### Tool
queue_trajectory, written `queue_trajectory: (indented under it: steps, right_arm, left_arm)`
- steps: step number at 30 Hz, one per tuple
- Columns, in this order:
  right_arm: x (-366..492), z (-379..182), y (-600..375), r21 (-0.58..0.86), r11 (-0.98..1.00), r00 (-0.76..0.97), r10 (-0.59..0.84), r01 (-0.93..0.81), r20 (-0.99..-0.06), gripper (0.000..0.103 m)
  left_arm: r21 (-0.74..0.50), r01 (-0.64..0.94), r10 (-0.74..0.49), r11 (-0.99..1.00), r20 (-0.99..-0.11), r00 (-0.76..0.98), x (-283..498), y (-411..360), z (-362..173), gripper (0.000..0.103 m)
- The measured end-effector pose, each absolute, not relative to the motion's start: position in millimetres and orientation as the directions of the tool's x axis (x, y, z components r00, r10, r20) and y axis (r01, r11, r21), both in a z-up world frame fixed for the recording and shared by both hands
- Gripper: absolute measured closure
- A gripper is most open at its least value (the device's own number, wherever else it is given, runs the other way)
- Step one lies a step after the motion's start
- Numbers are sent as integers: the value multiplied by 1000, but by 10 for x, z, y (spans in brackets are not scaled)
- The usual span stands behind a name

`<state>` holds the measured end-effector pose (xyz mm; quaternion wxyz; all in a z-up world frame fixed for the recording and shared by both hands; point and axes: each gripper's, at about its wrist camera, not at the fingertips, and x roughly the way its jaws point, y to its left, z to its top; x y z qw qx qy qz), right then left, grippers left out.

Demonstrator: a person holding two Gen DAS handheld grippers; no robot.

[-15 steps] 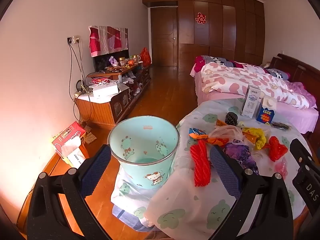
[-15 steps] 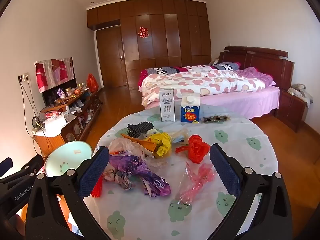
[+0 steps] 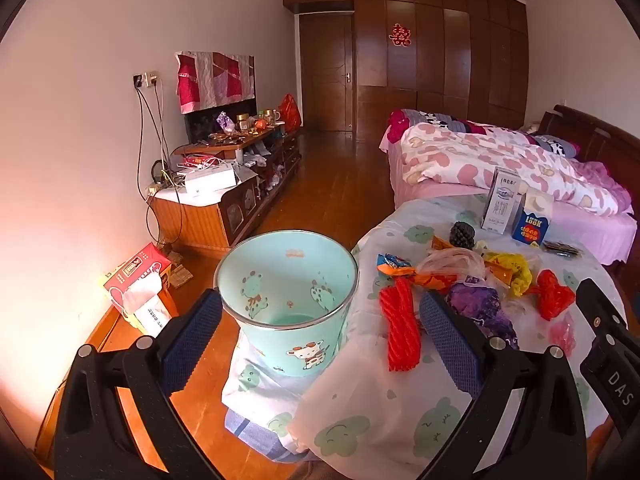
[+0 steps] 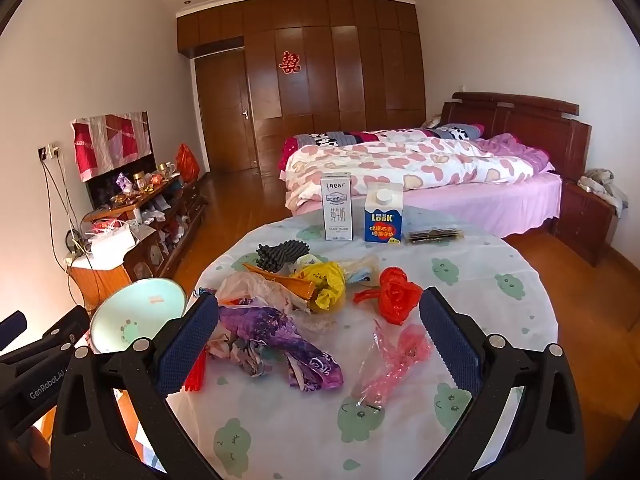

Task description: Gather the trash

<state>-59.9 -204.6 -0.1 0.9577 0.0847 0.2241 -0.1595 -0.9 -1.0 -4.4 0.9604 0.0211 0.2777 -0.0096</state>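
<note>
Left gripper [image 3: 320, 328] jaws wide apart, nothing clamped; pale teal cartoon-print waste bin [image 3: 288, 300] sits straight ahead between its fingers, beside the round table's edge. Right gripper [image 4: 320, 328] also spread wide and empty, hovering over white cloud-print tablecloth [image 4: 500, 280]. Crumpled purple plastic wrapper [image 4: 280, 336] lies just ahead by its left finger, pink clear bag [image 4: 392, 360] between fingers, red plastic bag [image 4: 396, 292] beyond.

A mint-green bin [image 3: 288, 300] is showing cartoon animals, the white tablecloth [image 4: 472, 280] is carrying green cloud faces, and a bedcover [image 4: 400, 164] is wearing pink hearts.
</note>
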Motion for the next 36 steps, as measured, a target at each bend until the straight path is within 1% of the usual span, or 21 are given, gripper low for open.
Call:
queue_trajectory:
  steps: [36]
  right_arm:
    - [-593, -24, -2047, 95, 931, 845, -272, 351, -461, 5]
  left_arm:
    - [37, 30, -5, 999, -538, 843, -6, -18, -44, 6]
